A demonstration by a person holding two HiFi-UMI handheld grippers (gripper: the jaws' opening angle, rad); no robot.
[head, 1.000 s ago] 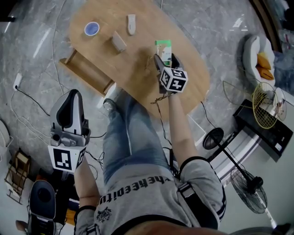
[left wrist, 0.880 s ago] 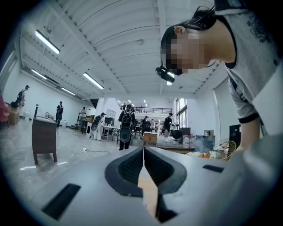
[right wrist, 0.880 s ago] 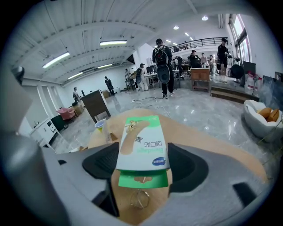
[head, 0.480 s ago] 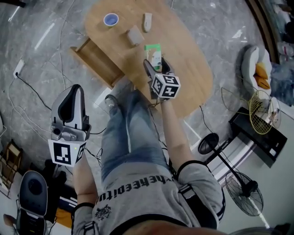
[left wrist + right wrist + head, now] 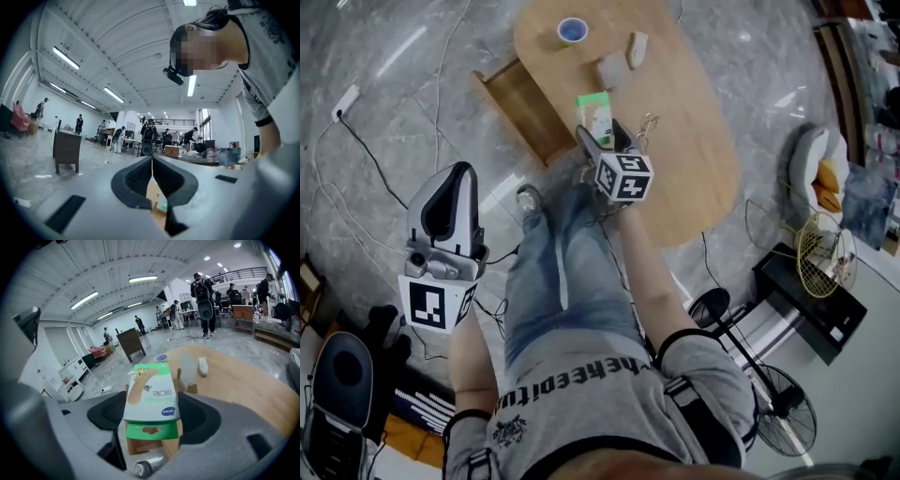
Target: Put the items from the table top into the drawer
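Note:
My right gripper is shut on a green-and-white box and holds it above the left edge of the oval wooden table, beside the open wooden drawer. In the right gripper view the box fills the gap of the right gripper, with the drawer's inside below it. On the table lie a blue round cup, a grey block and a white oblong item. My left gripper hangs low at the left, shut and empty, seen as.
Cables trail over the marble floor round the table. A fan and a wire basket stand to the right. A metal-capped object sits under the drawer near the person's leg. People and desks fill the hall behind.
My right gripper has carried the box from the middle of the table towards its edge by the drawer. The left gripper has stayed low and shut.

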